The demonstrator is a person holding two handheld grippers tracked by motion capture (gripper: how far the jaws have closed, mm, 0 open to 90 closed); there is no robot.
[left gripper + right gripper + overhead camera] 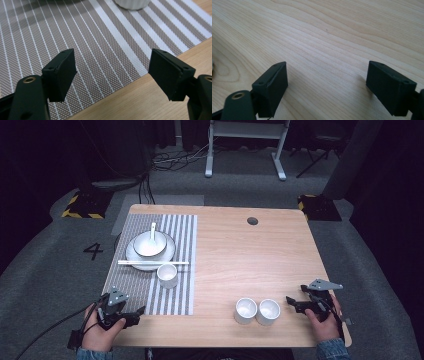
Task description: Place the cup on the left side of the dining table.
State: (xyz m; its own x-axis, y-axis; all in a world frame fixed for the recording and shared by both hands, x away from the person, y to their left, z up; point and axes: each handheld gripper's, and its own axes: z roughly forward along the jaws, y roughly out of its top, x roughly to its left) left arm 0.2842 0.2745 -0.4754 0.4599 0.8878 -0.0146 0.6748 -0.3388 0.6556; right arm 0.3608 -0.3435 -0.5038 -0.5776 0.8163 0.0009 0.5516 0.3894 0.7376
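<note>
Wooden table (240,255): two cups (257,311) upright, side by side; right claw (295,303) just beside, left claw (134,312) both agape, empty.

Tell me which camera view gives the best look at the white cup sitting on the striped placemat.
The high view: it shows the whole white cup upright on the striped placemat, just in front of the chopsticks. The left gripper view catches only the cup's base at its top edge. The right gripper view looks at bare wooden table.
</note>
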